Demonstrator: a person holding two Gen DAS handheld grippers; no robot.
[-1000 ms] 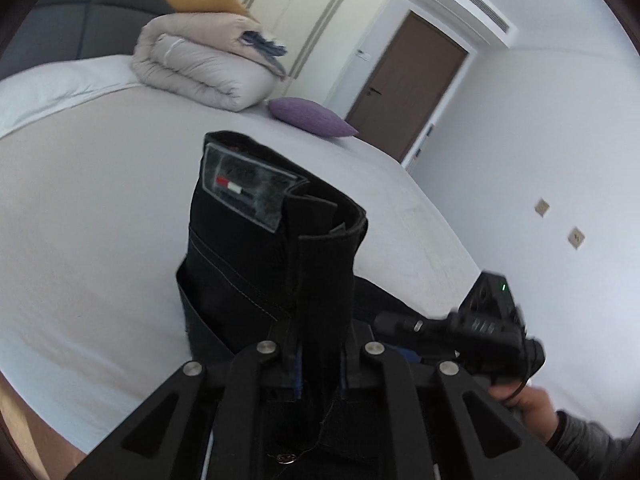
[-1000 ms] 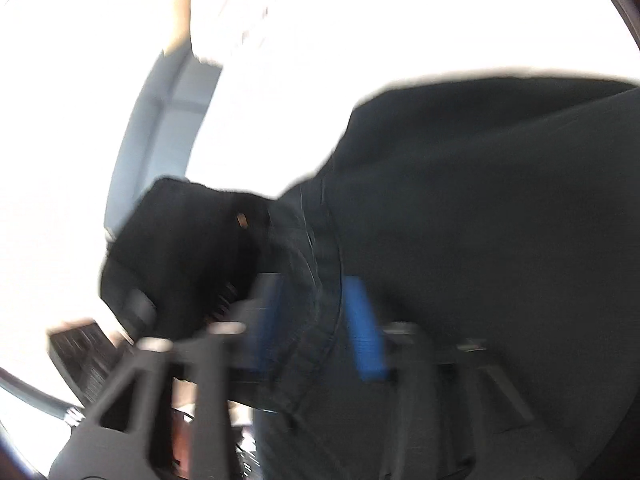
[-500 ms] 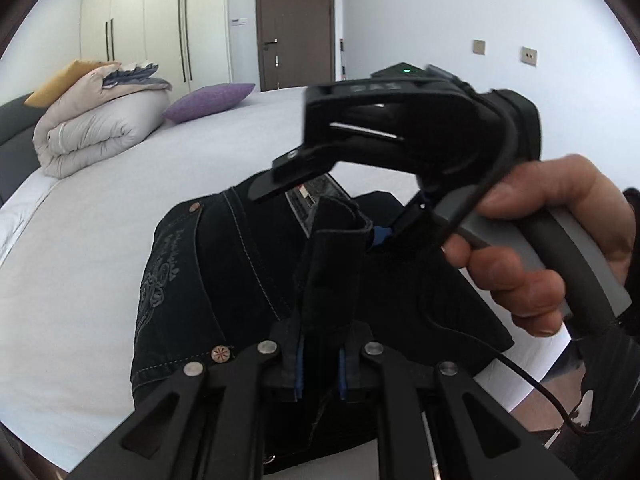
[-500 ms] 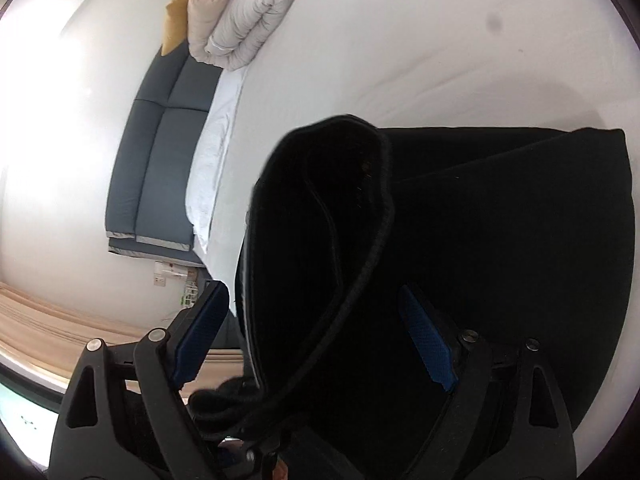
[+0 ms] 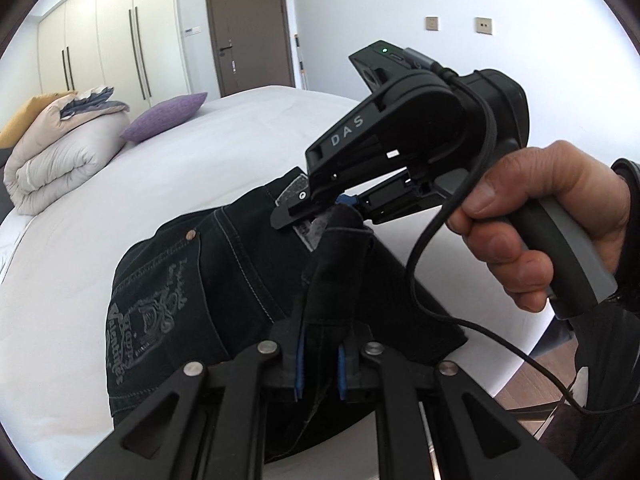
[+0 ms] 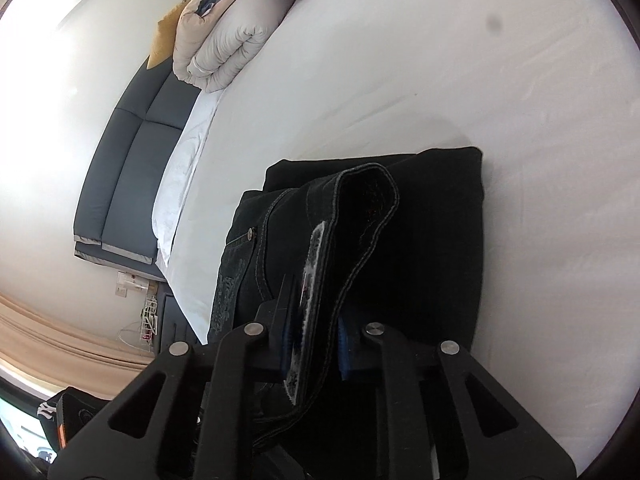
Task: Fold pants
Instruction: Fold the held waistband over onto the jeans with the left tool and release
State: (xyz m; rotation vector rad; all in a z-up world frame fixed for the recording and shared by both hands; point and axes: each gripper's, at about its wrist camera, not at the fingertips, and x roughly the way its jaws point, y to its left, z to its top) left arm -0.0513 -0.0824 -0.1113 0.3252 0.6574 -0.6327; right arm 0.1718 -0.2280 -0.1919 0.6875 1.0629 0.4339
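Observation:
Black jeans (image 5: pixel 192 300) lie folded on the white bed (image 5: pixel 240 148), near its foot edge, back pocket embroidery up. My left gripper (image 5: pixel 319 366) is shut on a raised fold of the waistband. My right gripper (image 6: pixel 313 346) is shut on the waistband next to the grey label patch (image 6: pixel 310 280). In the left wrist view the right gripper (image 5: pixel 320 206) comes in from the right, held by a hand (image 5: pixel 540 224), its tips on the label area just beyond my left fingers. In the right wrist view the jeans (image 6: pixel 432 240) form a flat black stack.
A rolled beige duvet (image 5: pixel 60 152) with a yellow pillow, and a purple cushion (image 5: pixel 168 114), lie at the head of the bed. A grey headboard (image 6: pixel 128 160) stands behind. The bed edge and wood floor (image 5: pixel 532 384) are at the right. A cable (image 5: pixel 440 272) hangs from the right gripper.
My right gripper was open around the waistband and has closed on it. The left gripper has kept its hold; the view has settled lower, with the jeans flatter on the bed.

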